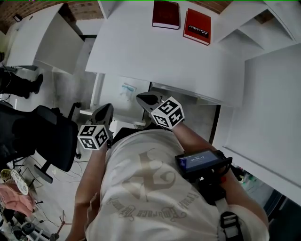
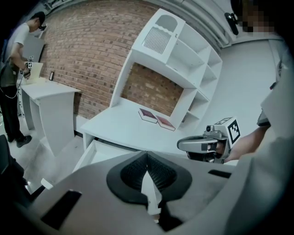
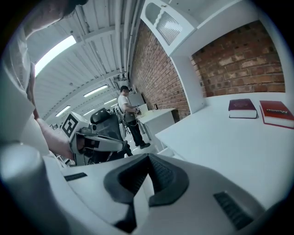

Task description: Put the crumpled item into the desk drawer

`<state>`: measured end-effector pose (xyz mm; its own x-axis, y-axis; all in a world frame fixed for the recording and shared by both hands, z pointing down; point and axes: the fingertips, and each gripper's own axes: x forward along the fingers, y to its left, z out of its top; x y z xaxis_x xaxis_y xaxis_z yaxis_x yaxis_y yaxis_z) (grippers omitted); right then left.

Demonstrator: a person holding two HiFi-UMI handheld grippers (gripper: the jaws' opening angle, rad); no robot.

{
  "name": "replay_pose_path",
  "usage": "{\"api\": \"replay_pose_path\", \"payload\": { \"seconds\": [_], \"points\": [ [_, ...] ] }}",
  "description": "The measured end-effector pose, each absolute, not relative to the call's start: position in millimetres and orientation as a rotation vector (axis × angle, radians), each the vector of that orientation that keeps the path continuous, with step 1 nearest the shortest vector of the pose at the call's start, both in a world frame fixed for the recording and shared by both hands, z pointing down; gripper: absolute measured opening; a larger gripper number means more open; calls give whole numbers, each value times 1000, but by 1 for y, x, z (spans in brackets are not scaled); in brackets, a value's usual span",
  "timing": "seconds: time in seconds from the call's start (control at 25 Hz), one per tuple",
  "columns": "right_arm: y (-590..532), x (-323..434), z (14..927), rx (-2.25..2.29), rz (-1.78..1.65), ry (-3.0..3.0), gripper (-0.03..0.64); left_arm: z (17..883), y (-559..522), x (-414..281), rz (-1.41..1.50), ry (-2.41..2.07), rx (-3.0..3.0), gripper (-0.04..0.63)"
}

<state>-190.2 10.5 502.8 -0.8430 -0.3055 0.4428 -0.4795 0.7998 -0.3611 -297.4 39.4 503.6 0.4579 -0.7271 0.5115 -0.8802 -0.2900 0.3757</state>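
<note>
An open white drawer shows under the front edge of the white desk, and a faint pale wrinkled shape lies in it. The left gripper view shows the drawer as well. My left gripper hangs in the air in front of the drawer, shut, with nothing between its jaws. Just right of it, my right gripper sits near the desk edge. Its jaws meet at the tip and hold nothing. Each gripper sees the other: the right gripper and the left gripper.
Two dark red books lie at the back of the desk. White shelves rise at the right. A black office chair stands at my left. A person stands at another white desk by a brick wall.
</note>
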Motion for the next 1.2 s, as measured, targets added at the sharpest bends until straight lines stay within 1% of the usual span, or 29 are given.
{"api": "replay_pose_path", "payload": {
  "seconds": [0.36,0.6,0.84,1.04,1.2],
  "points": [
    [6,-186,458,610,601,-2683,21,464,34,-285,246,-1335,2190,21],
    [7,-192,445,631,581,-2706,21,444,34,-286,232,-1300,2262,21],
    [6,-195,443,642,574,-2709,21,443,33,-289,237,-1294,2274,21],
    [9,-184,446,666,585,-2689,21,446,34,-275,249,-1256,2291,21],
    [7,-193,447,666,578,-2685,21,446,31,-284,262,-1253,2293,21]
  ]
}}
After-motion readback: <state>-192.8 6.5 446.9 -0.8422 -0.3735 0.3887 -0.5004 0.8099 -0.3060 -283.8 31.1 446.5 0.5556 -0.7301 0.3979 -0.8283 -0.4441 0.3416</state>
